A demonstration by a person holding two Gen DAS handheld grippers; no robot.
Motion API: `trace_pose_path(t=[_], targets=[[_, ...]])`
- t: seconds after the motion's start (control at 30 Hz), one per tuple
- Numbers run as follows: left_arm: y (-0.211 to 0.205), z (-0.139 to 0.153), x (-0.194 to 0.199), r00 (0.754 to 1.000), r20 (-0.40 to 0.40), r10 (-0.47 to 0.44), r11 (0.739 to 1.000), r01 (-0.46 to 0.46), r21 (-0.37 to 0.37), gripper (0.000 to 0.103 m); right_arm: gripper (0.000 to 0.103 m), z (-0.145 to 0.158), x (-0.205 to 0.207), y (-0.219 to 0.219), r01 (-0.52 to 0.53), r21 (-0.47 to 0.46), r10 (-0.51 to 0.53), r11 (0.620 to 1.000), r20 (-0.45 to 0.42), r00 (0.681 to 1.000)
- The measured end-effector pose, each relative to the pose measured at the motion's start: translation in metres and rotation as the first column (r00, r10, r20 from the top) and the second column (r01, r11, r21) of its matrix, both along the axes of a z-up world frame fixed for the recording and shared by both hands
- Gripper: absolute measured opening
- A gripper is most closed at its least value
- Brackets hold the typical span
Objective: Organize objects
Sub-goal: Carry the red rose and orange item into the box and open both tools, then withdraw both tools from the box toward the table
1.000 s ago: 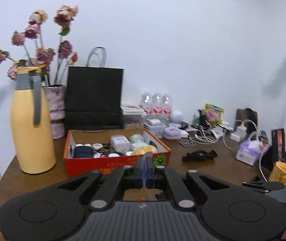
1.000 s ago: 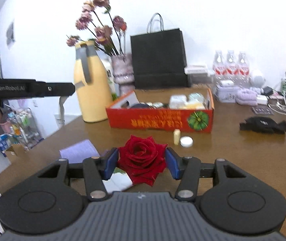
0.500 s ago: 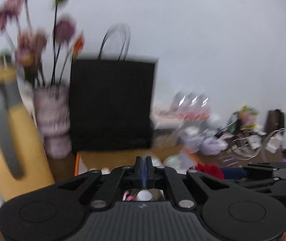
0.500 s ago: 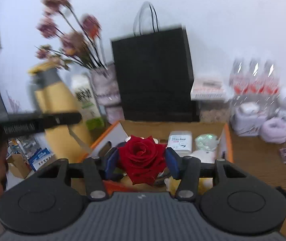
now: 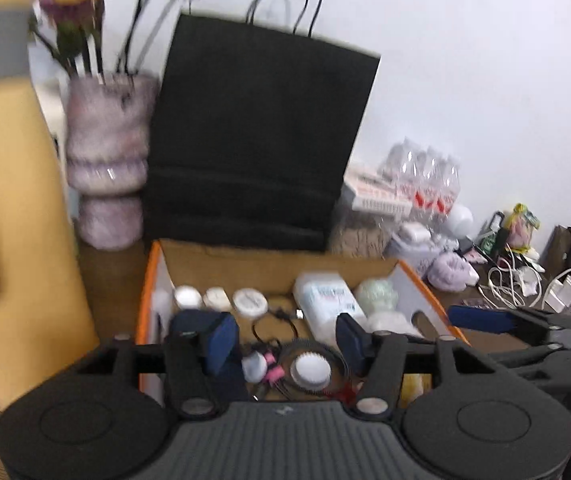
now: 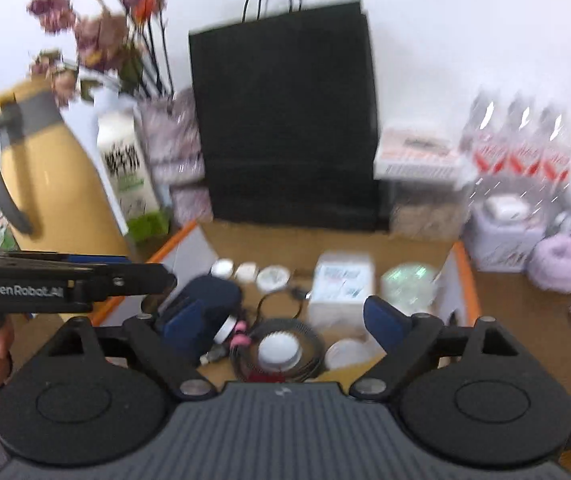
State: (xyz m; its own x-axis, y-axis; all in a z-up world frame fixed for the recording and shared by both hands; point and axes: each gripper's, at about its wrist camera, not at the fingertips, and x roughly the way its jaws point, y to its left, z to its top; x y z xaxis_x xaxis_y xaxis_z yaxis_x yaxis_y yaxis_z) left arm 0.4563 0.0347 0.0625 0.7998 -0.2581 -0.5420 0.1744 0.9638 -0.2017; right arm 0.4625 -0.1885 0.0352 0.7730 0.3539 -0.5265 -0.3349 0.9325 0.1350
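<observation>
Nearest me, the right tongs (image 6: 285,318) hung over the near end of the orange box (image 6: 463,276), their jaws opening and nothing pressed between the pads. A sliver of something red (image 6: 265,378) showed just past their body, low in the box; I could not tell what it was. The left tongs (image 5: 287,340) were over the same box just to the left, jaws also opening and empty. Below both lay a white ridged cap (image 6: 279,350) inside a coil of black cable (image 6: 309,340), with a dark blue pouch (image 6: 209,292) to its left. Farther in sat a white packet (image 6: 343,280), a pale green round thing (image 6: 407,280) to its right, and a row of small white jars (image 6: 271,278) to its left. Beyond the box stood a black paper bag (image 6: 285,120), a yellow jug (image 6: 49,184) and a vase (image 5: 107,152) of dried flowers far left, and water bottles (image 6: 517,136) far right on the tabletop (image 6: 533,320). I judged this to be the release step of putting a thing into the box, so the task's things were mostly gathered there. The next move, as I read it, called for lifting both tongs straight clear without snagging the cable, then finding whatever loose item was left on the tabletop to the right; blur hid the finer detail.
</observation>
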Motion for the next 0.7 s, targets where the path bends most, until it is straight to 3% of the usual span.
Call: trace_pose_path(t=[0.13, 0.3, 0.37, 0.43, 0.53, 0.63, 0.7], targets=[[-0.008, 0.028, -0.030, 0.996, 0.076, 0.037, 0.998, -0.041, 0.055, 0.075, 0.090, 0.022, -0.026, -0.009, -0.002, -0.008, 0.002, 1.000, 0.033, 0.999], [-0.018, 0.039, -0.108, 0.991, 0.131, 0.009, 0.989, -0.028, 0.147, 0.084, 0.091, 0.030, -0.090, -0.020, 0.012, -0.039, -0.009, 0.999, 0.078, 0.997], [-0.016, 0.036, -0.156, 0.987, 0.161, 0.006, 0.988, -0.031, 0.152, 0.086, 0.092, 0.025, -0.132, -0.027, 0.015, -0.046, -0.010, 0.999, 0.109, 0.994], [-0.012, 0.030, -0.205, 0.985, 0.173, 0.012, 0.993, -0.032, 0.115, 0.092, 0.100, 0.017, -0.181, -0.032, 0.003, -0.059, 0.005, 0.998, 0.143, 0.990], [-0.012, 0.015, -0.281, 0.980, 0.196, -0.022, 0.997, 0.007, 0.076, 0.095, 0.101, 0.002, -0.250, -0.038, -0.053, -0.065, 0.061, 0.996, 0.133, 0.989], [-0.015, -0.001, -0.342, 0.970, 0.232, -0.068, 0.991, 0.038, 0.132, 0.095, 0.101, -0.008, -0.306, -0.049, -0.076, -0.099, 0.087, 0.992, 0.110, 0.990], [-0.008, -0.006, -0.371, 0.962, 0.268, -0.050, 0.987, 0.006, 0.163, 0.097, 0.101, -0.004, -0.338, -0.065, -0.036, -0.108, 0.049, 0.993, 0.119, 0.992]])
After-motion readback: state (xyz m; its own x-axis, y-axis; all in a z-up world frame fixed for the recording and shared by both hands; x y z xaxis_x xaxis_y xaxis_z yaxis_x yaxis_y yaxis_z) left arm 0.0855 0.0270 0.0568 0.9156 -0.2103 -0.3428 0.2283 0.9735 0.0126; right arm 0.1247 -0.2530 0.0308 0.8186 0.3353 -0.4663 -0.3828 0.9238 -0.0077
